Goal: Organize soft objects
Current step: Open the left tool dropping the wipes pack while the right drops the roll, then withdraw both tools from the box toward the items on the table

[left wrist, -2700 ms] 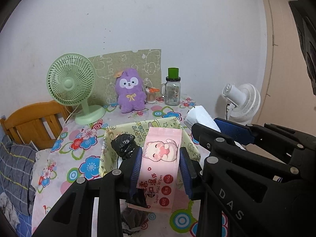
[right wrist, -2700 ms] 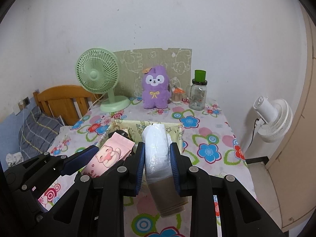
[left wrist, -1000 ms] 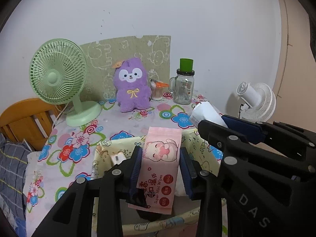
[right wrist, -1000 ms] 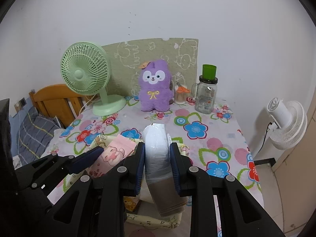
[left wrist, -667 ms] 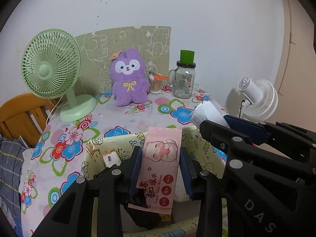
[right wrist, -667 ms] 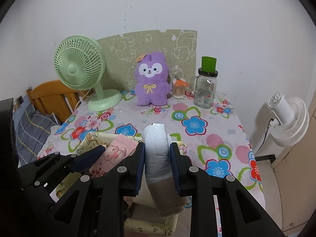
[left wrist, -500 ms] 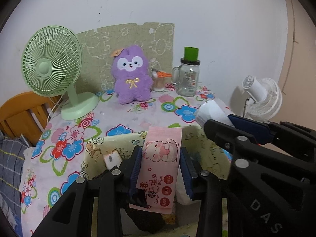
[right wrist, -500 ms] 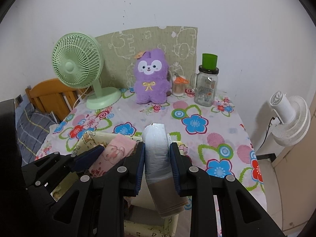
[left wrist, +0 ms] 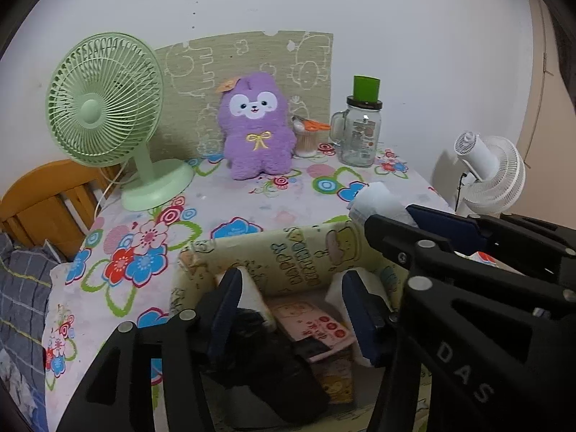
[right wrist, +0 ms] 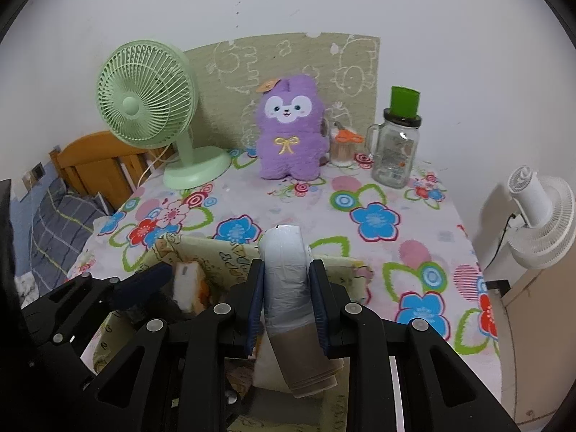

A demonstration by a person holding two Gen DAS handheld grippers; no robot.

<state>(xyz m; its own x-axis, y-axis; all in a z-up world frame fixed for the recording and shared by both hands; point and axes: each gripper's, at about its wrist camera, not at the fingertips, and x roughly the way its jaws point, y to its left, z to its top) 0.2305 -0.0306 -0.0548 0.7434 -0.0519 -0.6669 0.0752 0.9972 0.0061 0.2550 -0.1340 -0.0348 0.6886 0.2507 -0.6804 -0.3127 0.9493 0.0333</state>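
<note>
- Here, over a flower-patterned desk [right wrist: 378, 194], the left tool [left wrist: 291, 311] hangs above a yellow fabric bin [left wrist: 288, 252], its jaws apart with nothing between them; they have just been opening.
- The pink wipes pack [left wrist: 316, 327] lies flat inside the bin below those jaws, touching neither pad, apparently let go so it could settle among the things already stowed there.
- A crumpled black bag [left wrist: 252, 327] sits in the bin to the left of the pack, with a white-and-orange soft item [right wrist: 189, 286] propped at the bin's left wall.
- The right tool [right wrist: 286, 300] is clamped on a white roll of plastic bags [right wrist: 286, 270], its brown paper end hanging toward the camera; held upright over the bin's right side, it looks ready to be dropped in next.
- A likely snag: the roll is tall, and the space beneath it looks partly filled by a white packet, so it may need laying on its side.
- Behind the bin, well apart, stand a green fan [right wrist: 151, 108], a purple plush toy [right wrist: 288, 133] and a glass jar [right wrist: 396, 147], none of them touched.
</note>
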